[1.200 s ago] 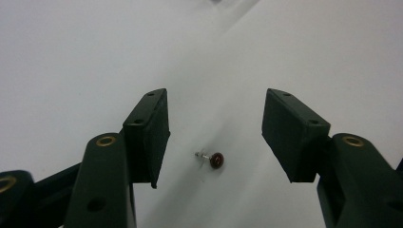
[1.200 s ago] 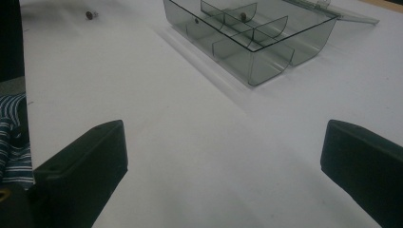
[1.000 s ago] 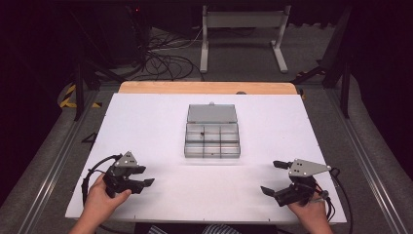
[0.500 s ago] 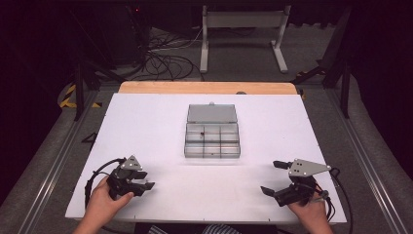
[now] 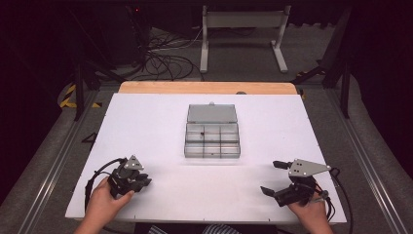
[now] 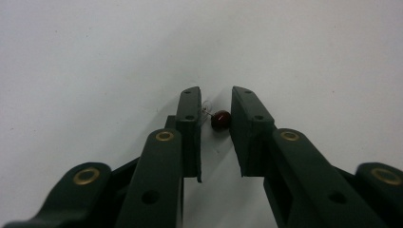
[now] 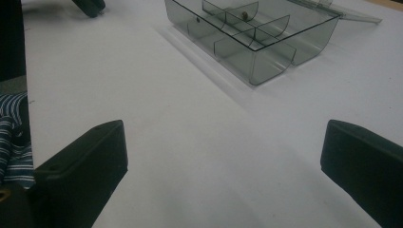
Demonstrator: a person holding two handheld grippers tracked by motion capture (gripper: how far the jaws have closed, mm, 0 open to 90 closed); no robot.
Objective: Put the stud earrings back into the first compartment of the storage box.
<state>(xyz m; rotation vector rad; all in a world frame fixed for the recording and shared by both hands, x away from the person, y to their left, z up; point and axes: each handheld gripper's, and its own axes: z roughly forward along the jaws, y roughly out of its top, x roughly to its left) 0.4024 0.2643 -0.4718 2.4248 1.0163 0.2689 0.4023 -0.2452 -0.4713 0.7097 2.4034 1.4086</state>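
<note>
The white table (image 5: 160, 122) takes up the middle of the high view, with a bare wooden strip (image 5: 207, 87) along its upper edge and dark floor, a tangle of cables (image 5: 165, 51) and a pale metal stand (image 5: 243, 34) beyond it at the top of the frame. At the centre of the table sits a clear plastic compartment box (image 5: 212, 141) with its lid (image 5: 212, 113) folded open and lying flat toward the top of the frame; in the right gripper view the box fills the upper middle, its curved dividers plain, with a small brownish bead (image 7: 244, 14) in one far cell and a dark speck (image 7: 197, 20) in another. Nothing lies between the box and either tool. No brand, label or writing can be read anywhere. The left gripper (image 5: 141, 180), at the lower left of the high view, has just been closing its jaws, which now stand only a narrow gap apart around a small dark red bead (image 6: 221, 120) with a fine wire loop, lying on the table at the centre of the left gripper view; the bead touches or nearly touches the right-hand pad, and a sliver of white shows beside the other. The right gripper (image 5: 273, 178), at the lower right, holds its jaws spread wide and empty above bare table, well apart from the box. Striped cloth (image 7: 12, 142) shows at the left edge of its view.
</note>
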